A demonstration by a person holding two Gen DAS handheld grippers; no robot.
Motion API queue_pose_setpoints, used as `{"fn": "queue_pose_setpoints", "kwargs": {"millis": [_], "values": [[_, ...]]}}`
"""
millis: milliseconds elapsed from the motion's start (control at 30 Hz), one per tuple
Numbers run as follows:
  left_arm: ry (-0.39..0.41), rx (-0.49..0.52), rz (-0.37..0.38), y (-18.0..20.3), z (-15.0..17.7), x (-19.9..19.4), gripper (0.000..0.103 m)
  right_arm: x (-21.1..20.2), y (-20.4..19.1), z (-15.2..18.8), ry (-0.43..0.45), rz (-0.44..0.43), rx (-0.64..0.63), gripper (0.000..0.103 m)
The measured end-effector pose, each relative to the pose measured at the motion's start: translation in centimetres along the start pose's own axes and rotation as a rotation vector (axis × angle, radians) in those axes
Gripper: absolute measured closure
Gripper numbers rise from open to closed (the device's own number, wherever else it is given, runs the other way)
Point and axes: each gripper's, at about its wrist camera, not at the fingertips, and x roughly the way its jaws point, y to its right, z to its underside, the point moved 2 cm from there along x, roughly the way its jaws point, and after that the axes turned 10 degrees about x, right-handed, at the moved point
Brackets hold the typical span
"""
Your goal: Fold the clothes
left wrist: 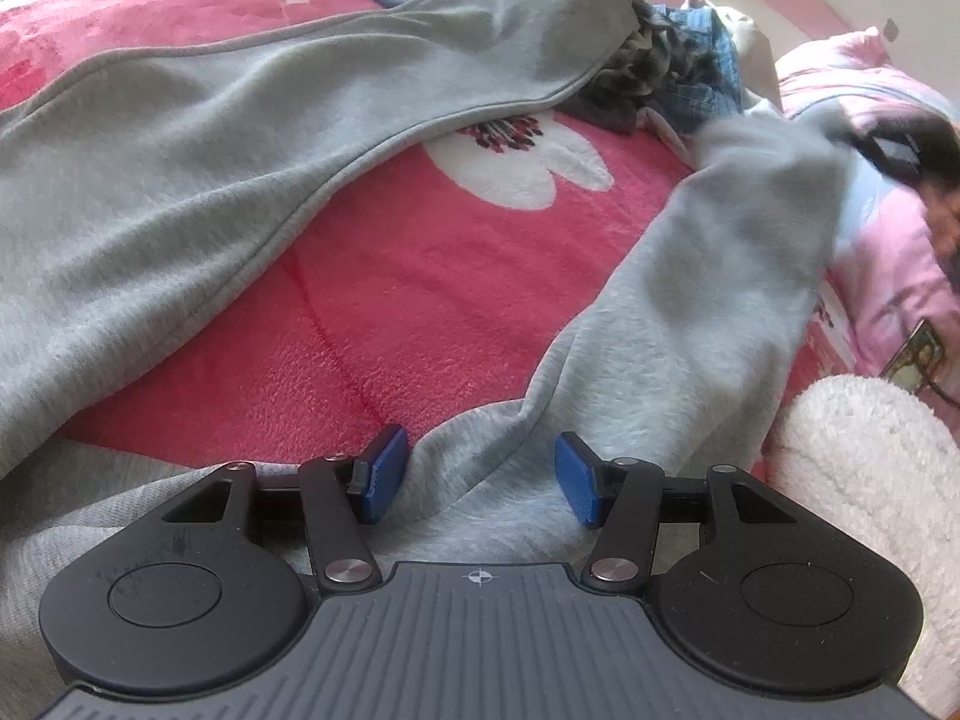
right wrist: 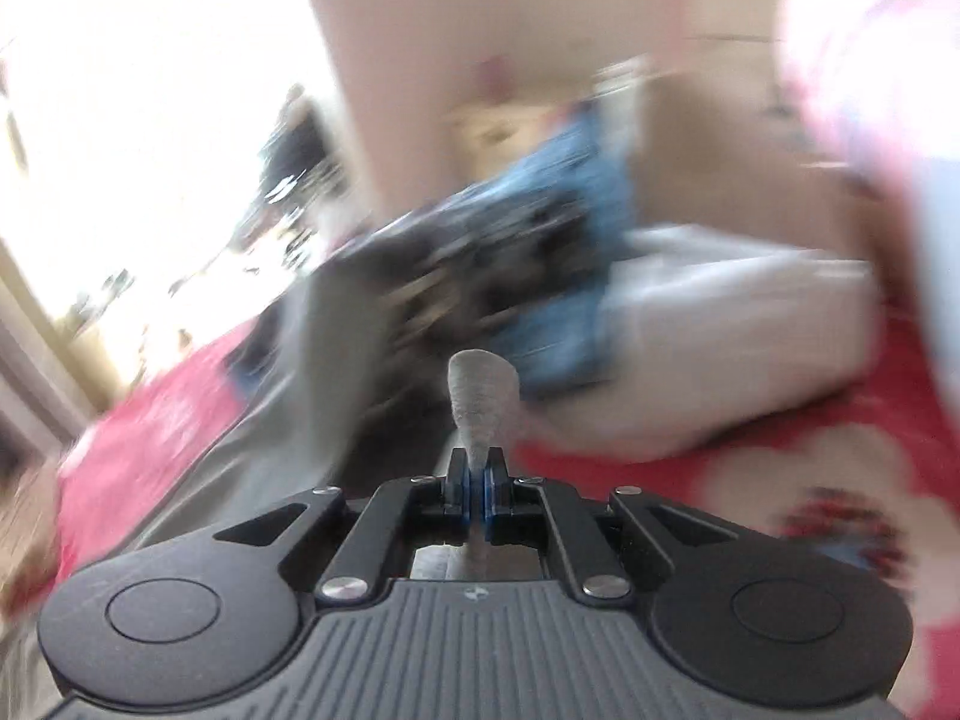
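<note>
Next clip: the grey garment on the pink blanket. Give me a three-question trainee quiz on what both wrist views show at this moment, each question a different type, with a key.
1. True or false: the left tongs are clamped on the grey garment.
2. Multiple choice: what do the right tongs hold? A) a blue cloth B) a pinch of grey fabric C) nothing
3. Fill in: the pink blanket has a white ____ printed on it.

Key: 1. False; the jaws stand apart over the garment. 2. B; the blue pads are closed on a grey fold that sticks up between them. 3. Flower.
</note>
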Motion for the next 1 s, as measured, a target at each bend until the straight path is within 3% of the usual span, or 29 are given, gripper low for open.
{"fn": "queue_pose_setpoints", "kwargs": {"millis": [100, 167, 233, 333, 467, 633, 800, 1000], "values": [[-0.006, -0.006, -0.003, 0.0, -0.1, 0.0, 0.049, -1.6, 6.5, 0.1, -0.038, 0.127, 0.118, 0.097], [-0.012, -0.001, -0.008, 0.1, -0.2, 0.0, 0.049, -0.7, 10.5, 1.4, -0.16, 0.324, 0.181, 0.088], [-0.02, 0.012, -0.019, 0.3, -0.3, 0.1, 0.049, -0.1, 12.5, 2.8, -0.226, 0.483, 0.205, 0.087], [-0.031, 0.025, -0.028, 0.7, -0.2, 0.0, 0.049, -0.7, 11.9, 3.6, -0.197, 0.473, 0.199, 0.079], [-0.037, 0.044, -0.028, 1.2, 0.2, -0.3, 0.049, -0.3, 6.5, 3.1, -0.173, 0.386, 0.01, 0.066], [-0.031, 0.059, -0.009, 1.6, 0.8, -0.7, 0.049, 3.4, 0.0, 3.0, -0.314, 0.223, -0.061, 0.057], [-0.021, 0.069, 0.021, 1.8, 1.4, -1.1, 0.049, 9.9, -2.0, 1.9, -0.385, 0.287, 0.03, 0.056], [-0.008, 0.081, 0.059, 1.8, 2.2, -1.5, 0.049, 16.0, -0.7, 0.1, -0.41, 0.432, 0.107, 0.058]]}}
